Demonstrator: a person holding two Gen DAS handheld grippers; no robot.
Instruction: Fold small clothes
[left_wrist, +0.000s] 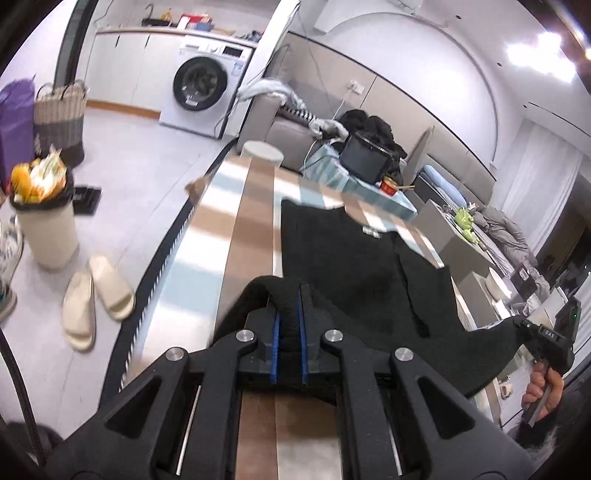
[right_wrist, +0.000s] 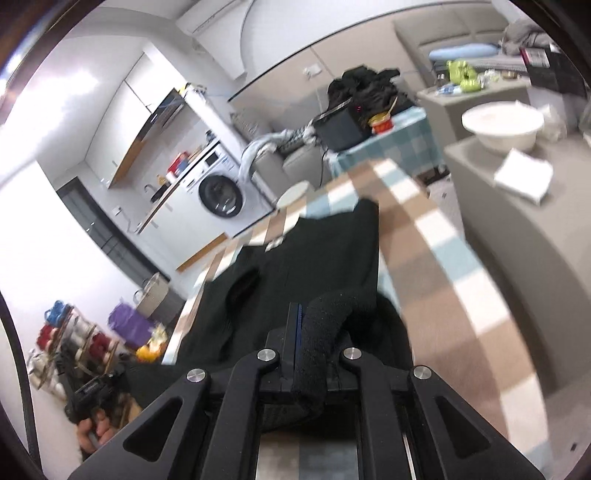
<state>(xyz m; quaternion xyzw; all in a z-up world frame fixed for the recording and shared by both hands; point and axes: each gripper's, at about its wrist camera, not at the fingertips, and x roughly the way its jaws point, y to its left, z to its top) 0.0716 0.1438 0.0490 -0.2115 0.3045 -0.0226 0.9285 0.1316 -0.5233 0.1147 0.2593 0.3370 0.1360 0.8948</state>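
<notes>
Holding a black garment (left_wrist: 354, 266) by its near edge, the left gripper (left_wrist: 290, 317) has its two blue-lined jaws pinched tight on a thick fold of the cloth. The right gripper (right_wrist: 300, 332) is squeezed shut on another bunch of the same black garment (right_wrist: 314, 258), which curls up and over its jaw.

In the left wrist view the garment lies spread out on a checked tablecloth (left_wrist: 255, 221) of brown, blue and white squares. Its far edge, at 12 o'clock from the jaws, lies flat with a small white label (left_wrist: 370, 232) near it. Its near edge is lifted off the table and stretched between the two grippers. The other gripper (left_wrist: 550, 339) shows at 3 o'clock, with a hand (left_wrist: 543, 391) under it.

There is bare tablecloth at 11 o'clock, all the way to the table's left edge. Past that edge the floor is open, with a pair of cream slippers (left_wrist: 96, 299) at 9 o'clock and a full bin (left_wrist: 44, 218) at 10 o'clock. A washing machine (left_wrist: 203, 88) stands far off at 11 o'clock.

In the right wrist view, bare tablecloth (right_wrist: 443, 258) runs from 1 o'clock to 3 o'clock. A grey cabinet (right_wrist: 517, 240) stands beside the table's right edge with a white bowl (right_wrist: 502, 125) on top.
</notes>
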